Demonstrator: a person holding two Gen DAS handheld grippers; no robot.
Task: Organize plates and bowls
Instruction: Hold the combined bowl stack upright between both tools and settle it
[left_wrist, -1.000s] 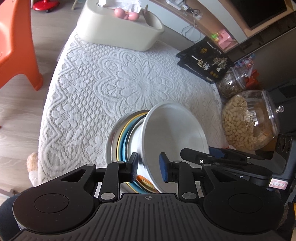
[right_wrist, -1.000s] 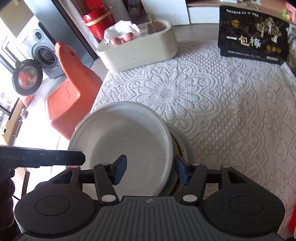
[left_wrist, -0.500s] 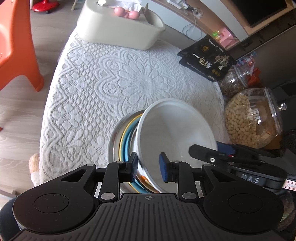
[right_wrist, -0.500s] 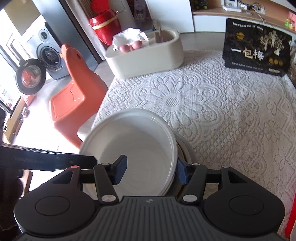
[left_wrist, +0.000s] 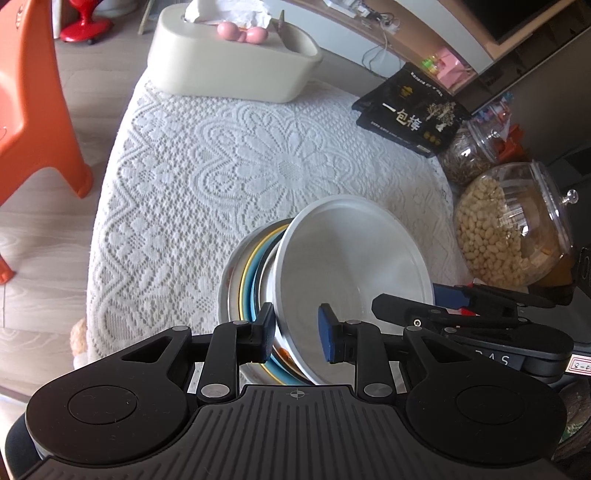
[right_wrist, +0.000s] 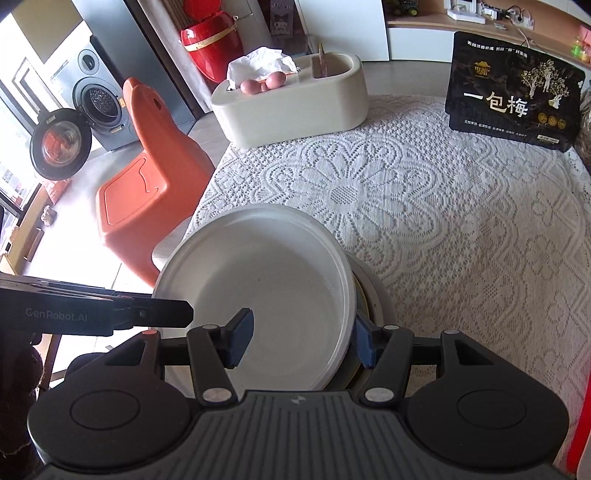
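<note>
My left claw (left_wrist: 296, 332) and right claw (right_wrist: 303, 340) each clamped on the tilted white bowl's (right_wrist: 266, 295) rim, stacked plates (left_wrist: 251, 280) near the worktop (left_wrist: 207, 192) edge, open lace beyond.

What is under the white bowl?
Under the tilted white bowl sits a stack of dishes on the lace tablecloth: metal, yellow and blue rims show. Their number and centres are covered.

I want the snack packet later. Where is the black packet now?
In the right wrist view, the black packet sits at the table's far right edge, right of the cream tissue box.

bright daylight, blown-out left, fisheye warp
</note>
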